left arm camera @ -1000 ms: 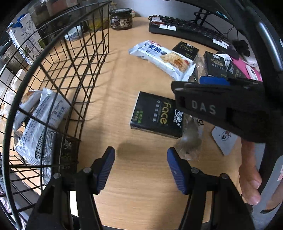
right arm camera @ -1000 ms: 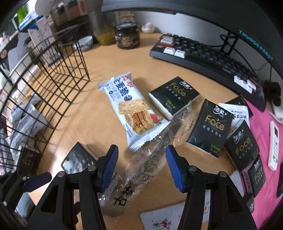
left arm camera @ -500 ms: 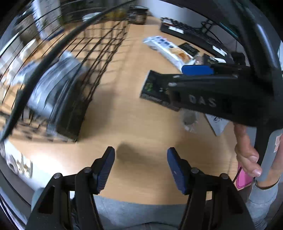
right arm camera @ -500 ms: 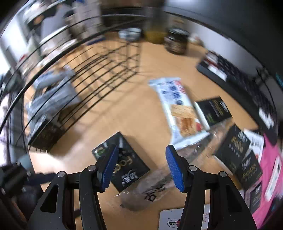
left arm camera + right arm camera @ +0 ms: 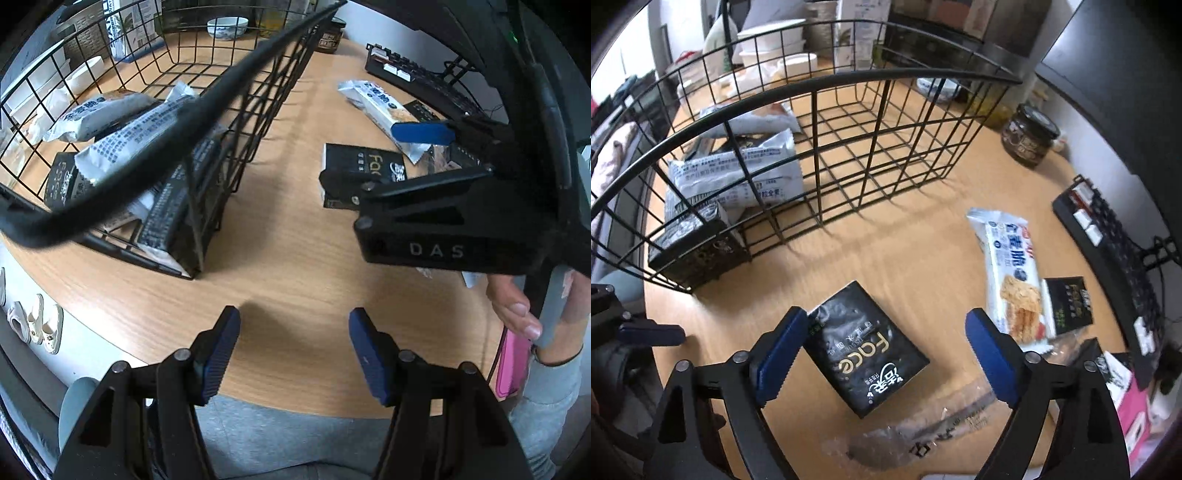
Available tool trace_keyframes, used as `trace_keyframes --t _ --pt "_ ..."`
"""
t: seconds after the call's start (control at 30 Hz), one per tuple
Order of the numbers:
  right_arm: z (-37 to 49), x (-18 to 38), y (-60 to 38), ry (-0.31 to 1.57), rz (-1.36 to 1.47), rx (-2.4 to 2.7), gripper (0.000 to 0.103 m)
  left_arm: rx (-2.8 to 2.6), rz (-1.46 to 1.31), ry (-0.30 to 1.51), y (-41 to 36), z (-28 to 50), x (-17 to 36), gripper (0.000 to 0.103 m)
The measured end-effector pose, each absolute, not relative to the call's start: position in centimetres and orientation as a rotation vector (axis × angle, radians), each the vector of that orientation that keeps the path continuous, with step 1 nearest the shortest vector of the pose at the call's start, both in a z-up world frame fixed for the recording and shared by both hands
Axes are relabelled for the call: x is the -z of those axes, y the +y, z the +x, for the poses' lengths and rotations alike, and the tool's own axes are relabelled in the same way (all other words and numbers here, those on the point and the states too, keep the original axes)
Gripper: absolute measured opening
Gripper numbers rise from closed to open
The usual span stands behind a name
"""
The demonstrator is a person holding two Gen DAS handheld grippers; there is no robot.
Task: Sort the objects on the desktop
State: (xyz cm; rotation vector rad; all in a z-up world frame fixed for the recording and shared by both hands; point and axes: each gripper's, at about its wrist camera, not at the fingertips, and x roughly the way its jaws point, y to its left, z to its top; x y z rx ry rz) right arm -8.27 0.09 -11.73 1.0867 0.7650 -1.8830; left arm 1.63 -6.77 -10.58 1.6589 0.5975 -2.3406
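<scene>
- One black tissue pack (image 5: 866, 347) lies flat on the tabletop (image 5: 905, 240), outside the wire basket (image 5: 812, 147), which stands toward ten o'clock in the right wrist view.
- It looks light and soft, with a slick film wrapper; squeezing across its two long sides should hold best.
- The right hand-held gripper (image 5: 886, 347) hangs over it, jaws opening wide, the pack between them, pads not yet pressing.
- The left hand-held gripper (image 5: 295, 354) is partly open and empty above bare wood; the pack sits toward one o'clock from it.
- A white cracker packet (image 5: 1008, 273) lies at two o'clock.
</scene>
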Motion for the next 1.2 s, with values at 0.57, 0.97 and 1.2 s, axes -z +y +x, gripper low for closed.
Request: trace_keyframes --t 0.57,0.97,1.2 --pt "-6.3 11.1 5.5 0.537 1.302 1.931 0.011 2.377 1.65 0.559 -6.3 2.1 9.9 0.067" --pt "-4.6 8.5 9.6 0.509 1.226 2.162 0.006 2.32 1.608 0.549 -6.6 1.3 10.5 0.067" --pt "-6.2 10.6 6.2 0.604 1.196 2.085 0.006 2.284 1.565 0.564 -6.9 0.7 11.0 0.067"
